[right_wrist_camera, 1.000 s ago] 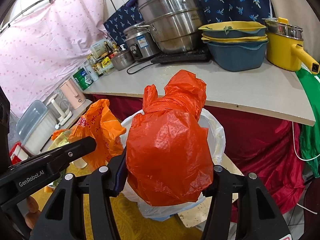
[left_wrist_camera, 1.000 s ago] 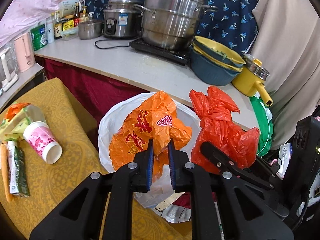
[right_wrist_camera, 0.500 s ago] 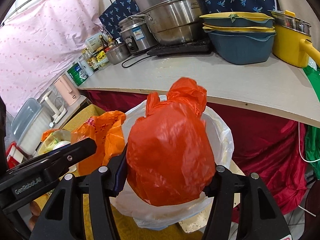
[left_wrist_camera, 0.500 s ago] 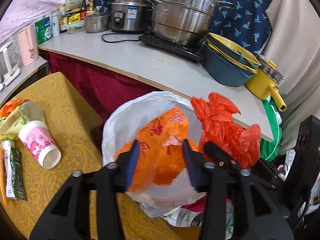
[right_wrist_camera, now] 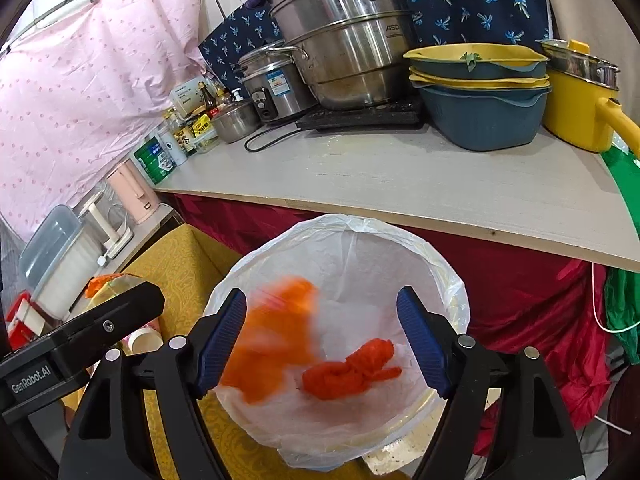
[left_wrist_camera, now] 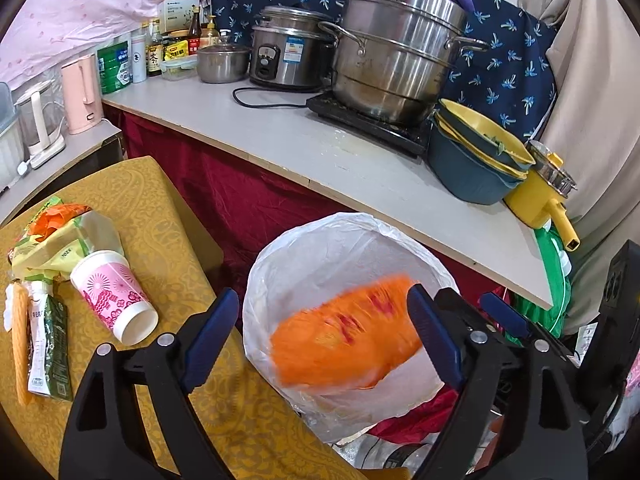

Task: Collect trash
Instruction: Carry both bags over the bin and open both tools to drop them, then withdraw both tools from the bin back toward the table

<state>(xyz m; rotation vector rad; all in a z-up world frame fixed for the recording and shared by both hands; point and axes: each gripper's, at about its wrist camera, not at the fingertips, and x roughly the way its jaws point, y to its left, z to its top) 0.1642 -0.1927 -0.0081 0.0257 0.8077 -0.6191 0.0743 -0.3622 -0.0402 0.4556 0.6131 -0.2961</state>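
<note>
A bin lined with a white plastic bag [left_wrist_camera: 344, 240] [right_wrist_camera: 352, 236] stands below both grippers. Blurred in mid-fall, an orange bag [left_wrist_camera: 348, 340] [right_wrist_camera: 276, 344] drops inside it. A red bag [right_wrist_camera: 352, 368] lies lower in the liner. My left gripper [left_wrist_camera: 320, 340] hovers over the bin, its jaws opening and nothing pressed between them. Above the bin too, my right gripper [right_wrist_camera: 320, 340] has its jaws opening, free of the red bag. On the yellow table [left_wrist_camera: 160, 216] lie a pink paper cup [left_wrist_camera: 112, 292], a crumpled wrapper [left_wrist_camera: 60, 236] and packets [left_wrist_camera: 48, 348].
A grey counter [left_wrist_camera: 320, 148] behind the bin carries a steel steamer pot [left_wrist_camera: 396, 52], a rice cooker [left_wrist_camera: 288, 52], stacked blue and yellow basins [left_wrist_camera: 476, 160], a yellow pot [left_wrist_camera: 544, 192] and bottles [left_wrist_camera: 160, 48]. A red cloth [right_wrist_camera: 520, 292] hangs under it. Kettles [left_wrist_camera: 80, 92] stand at the left.
Both grippers opened and let go of their bags. The orange bag and the red bag fell from between the jaws into the white-lined bin.
</note>
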